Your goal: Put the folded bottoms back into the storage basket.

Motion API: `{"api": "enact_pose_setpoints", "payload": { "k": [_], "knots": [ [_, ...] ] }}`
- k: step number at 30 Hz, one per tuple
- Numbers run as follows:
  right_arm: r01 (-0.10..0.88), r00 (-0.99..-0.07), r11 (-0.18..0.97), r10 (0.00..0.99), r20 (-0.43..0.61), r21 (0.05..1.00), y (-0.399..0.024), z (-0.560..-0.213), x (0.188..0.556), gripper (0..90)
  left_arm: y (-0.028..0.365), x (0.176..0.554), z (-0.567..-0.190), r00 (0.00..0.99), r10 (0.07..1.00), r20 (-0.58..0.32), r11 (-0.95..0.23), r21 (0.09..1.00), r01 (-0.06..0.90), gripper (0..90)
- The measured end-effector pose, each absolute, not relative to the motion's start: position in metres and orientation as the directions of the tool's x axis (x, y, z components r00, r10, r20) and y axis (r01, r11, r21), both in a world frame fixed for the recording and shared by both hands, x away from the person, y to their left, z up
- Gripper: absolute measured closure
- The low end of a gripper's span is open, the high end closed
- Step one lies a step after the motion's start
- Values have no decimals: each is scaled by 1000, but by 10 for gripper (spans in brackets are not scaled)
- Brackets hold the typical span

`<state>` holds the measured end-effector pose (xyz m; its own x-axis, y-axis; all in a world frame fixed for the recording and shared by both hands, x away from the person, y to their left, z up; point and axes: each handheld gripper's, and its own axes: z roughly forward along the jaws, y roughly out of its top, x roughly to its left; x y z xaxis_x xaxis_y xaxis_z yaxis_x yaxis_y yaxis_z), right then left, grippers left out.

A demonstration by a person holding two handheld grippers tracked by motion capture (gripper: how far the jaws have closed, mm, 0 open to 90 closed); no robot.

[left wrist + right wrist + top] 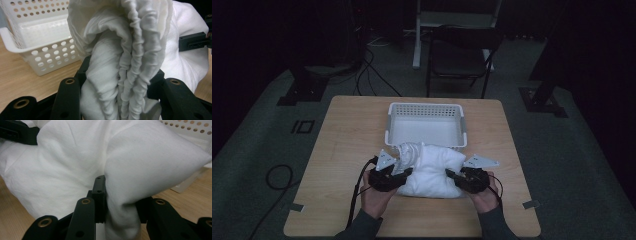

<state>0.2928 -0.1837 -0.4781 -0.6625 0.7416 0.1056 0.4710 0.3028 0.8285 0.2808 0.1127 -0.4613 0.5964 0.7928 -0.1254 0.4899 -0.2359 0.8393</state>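
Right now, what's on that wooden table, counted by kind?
White cloth bundle: 1
White plastic basket: 1
Hand-held gripper: 2, the left hand-held gripper and the right hand-held gripper, each clamped on the bundle
Total: 4

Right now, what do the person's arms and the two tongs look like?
Both tongs, left and right, are black, with a pale grey three-cornered plate on top. In the gripper views their jaw arms show brass-coloured ringed holes. A black cable trails from the left one toward the table's near edge. The person wears dark grey-green long sleeves.
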Motion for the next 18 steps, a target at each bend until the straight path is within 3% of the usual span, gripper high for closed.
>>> {"api": "enact_pose_setpoints", "payload": {
  "k": [18],
  "knots": [
    [426, -670, 313, 739, 64, 849, -183, -460, 287, 698, 116, 276, -448, 604, 786, -132, -208, 863, 460, 536]
  ]
}}
